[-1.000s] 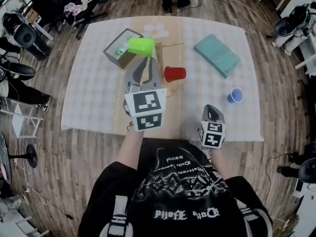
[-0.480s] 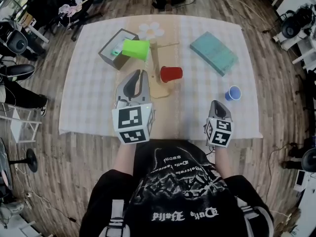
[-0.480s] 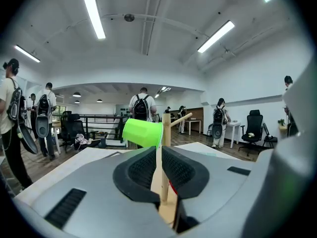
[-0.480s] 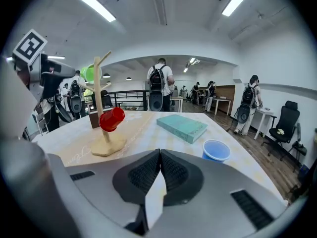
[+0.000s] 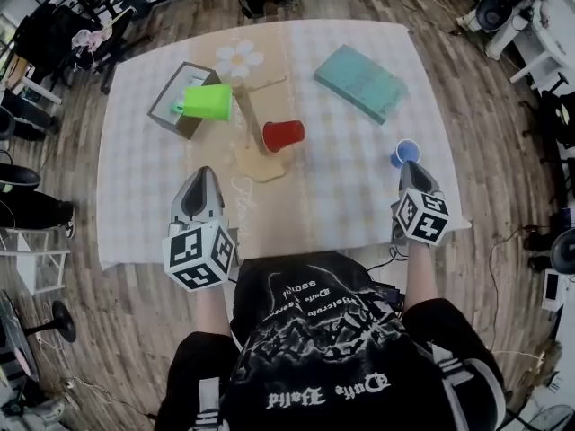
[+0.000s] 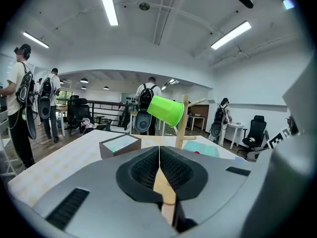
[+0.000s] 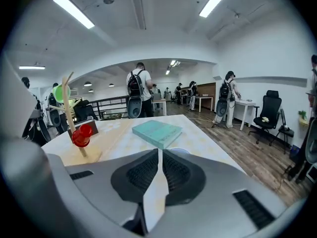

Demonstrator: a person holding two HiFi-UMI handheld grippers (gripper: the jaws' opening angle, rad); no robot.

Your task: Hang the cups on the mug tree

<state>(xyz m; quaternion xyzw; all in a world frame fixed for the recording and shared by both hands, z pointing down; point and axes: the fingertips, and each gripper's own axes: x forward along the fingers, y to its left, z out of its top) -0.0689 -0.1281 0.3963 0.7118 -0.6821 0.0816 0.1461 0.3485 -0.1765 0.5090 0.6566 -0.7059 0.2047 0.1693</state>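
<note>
Your pale checked surface [image 5: 135, 196] carries a teal book [image 5: 359, 82] at the far right and a brown box [image 5: 164, 118] at the far left. Between them stands the wooden mug tree [image 5: 254, 161]. Your left tongs [image 5: 200, 173] hang over the near edge, closed with nothing between them. Your right tongs [image 5: 409, 164], near the right edge, have just been opening; a thin gap shows, with nothing in it. The green cup [image 5: 208, 101] hangs tilted on an upper peg, the red cup [image 5: 284, 136] on a lower one. The blue cup [image 5: 404, 153] stands mouth-up on the surface, just ahead of the right tongs.
</note>
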